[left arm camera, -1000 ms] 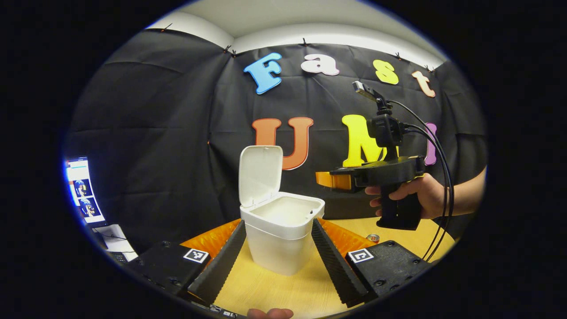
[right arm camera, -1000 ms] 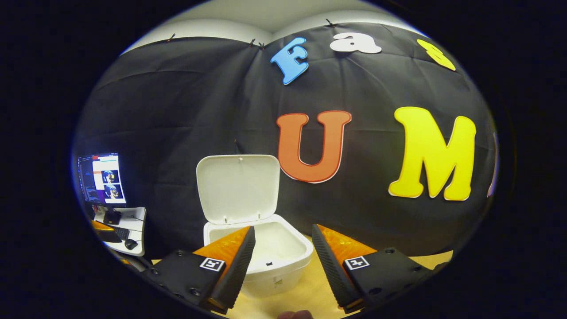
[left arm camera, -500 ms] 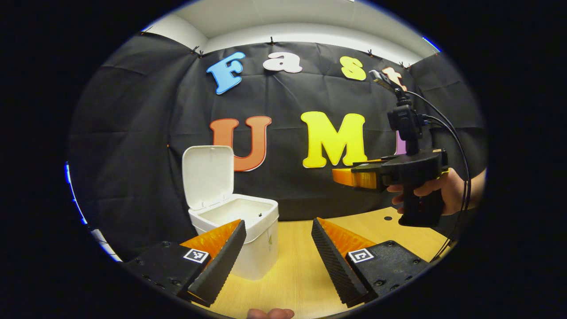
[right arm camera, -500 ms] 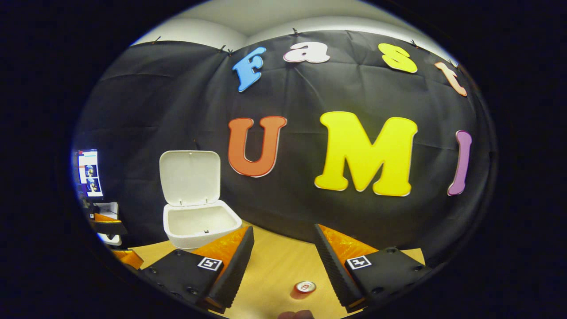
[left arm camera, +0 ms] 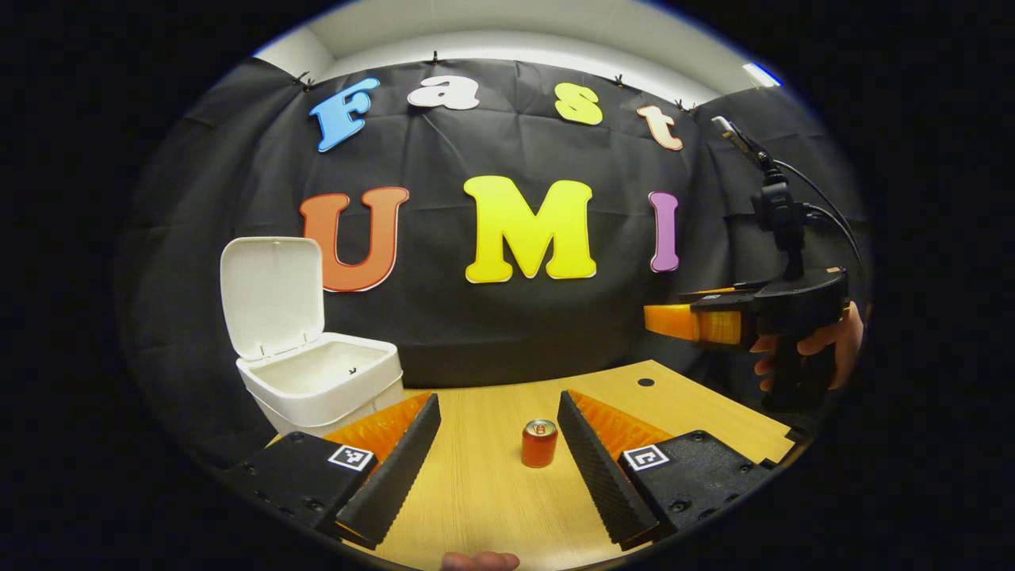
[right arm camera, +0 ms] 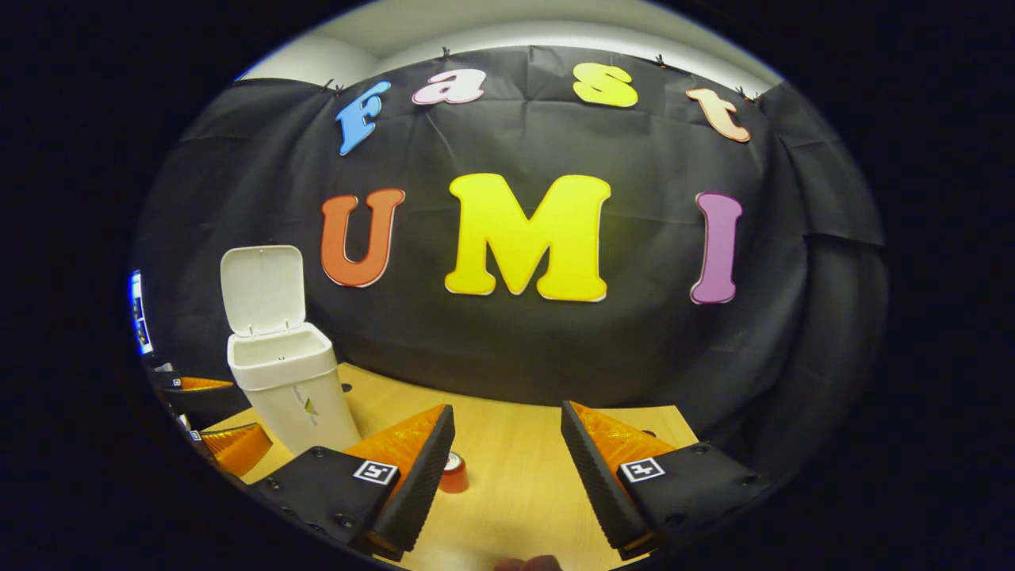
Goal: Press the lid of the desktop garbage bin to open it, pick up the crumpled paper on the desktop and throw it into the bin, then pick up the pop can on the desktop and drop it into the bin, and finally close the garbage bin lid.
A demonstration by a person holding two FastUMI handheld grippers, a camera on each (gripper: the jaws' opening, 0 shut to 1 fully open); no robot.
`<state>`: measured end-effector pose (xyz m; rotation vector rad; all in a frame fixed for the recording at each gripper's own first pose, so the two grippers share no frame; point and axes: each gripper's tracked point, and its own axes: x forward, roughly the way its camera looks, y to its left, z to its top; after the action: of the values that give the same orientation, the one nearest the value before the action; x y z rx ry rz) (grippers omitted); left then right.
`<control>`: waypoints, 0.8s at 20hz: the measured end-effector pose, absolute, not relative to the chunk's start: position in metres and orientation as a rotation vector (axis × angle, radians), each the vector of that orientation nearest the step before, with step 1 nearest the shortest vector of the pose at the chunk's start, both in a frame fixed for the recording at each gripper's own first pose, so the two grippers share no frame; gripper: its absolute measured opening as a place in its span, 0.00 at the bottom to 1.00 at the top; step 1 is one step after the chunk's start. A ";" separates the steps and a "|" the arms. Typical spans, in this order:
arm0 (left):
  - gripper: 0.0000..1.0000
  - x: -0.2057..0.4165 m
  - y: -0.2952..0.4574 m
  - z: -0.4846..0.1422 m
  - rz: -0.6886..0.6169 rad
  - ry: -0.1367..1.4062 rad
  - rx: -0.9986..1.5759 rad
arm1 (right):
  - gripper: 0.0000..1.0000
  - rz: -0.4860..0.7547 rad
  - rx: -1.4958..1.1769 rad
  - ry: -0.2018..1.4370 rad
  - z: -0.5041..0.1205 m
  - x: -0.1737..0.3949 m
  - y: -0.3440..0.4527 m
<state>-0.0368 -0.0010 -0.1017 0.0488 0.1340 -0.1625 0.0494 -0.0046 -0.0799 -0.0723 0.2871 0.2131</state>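
- Left hand-held gripper (left arm camera: 496, 432): its two fingers stand apart at the bottom of the left gripper view, with nothing between the pads. They hang above the desk (left arm camera: 492, 507), whose pale wood surface shows between them.
- Pop can (left arm camera: 539, 443): upright on the desk, seen in the gap between the left fingers but farther off and touching neither; it stands nearer the right-hand finger of that view. In the right gripper view the same can (right arm camera: 453, 473) sits just beside the inner edge of the left-hand finger, partly hidden by it.
- Garbage bin (left arm camera: 321, 388): white, at the left of the desk and close to the black cloth wall. Its lid (left arm camera: 271, 296) is raised, hinged at the back and standing nearly upright, so the inside is exposed. What lies in it cannot be made out. In the right gripper view the bin (right arm camera: 289, 392) stands well to the left of the can.
- Right hand-held gripper (right arm camera: 503, 452): fingers apart in its own view, empty, above the desk. In the left gripper view this gripper (left arm camera: 674, 321) is held in the air at the right, level and pointing leftward, well apart from the can and the bin.
- Hand (left arm camera: 833, 345): wrapped around the grip of the right gripper; cables run up from the camera mast on top of it.
- Small dark hole (left arm camera: 645, 382): in the desk surface toward the far right edge.
- Fingertip (left arm camera: 480, 561): at the bottom edge of the left gripper view.
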 end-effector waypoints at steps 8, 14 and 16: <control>0.98 -0.005 -0.049 -0.163 -0.194 0.206 0.047 | 0.86 0.097 -0.096 0.294 -0.081 0.033 -0.089; 0.99 0.031 -0.066 -0.239 -0.186 0.302 0.043 | 0.86 0.044 -0.141 0.342 -0.098 0.018 -0.133; 0.99 0.043 -0.071 -0.260 -0.187 0.328 0.041 | 0.86 0.036 -0.144 0.362 -0.105 0.014 -0.141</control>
<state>0.0432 -0.0712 -0.2597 0.0413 0.3284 -0.1873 0.0138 -0.1411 -0.1049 -0.1444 0.3617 0.0358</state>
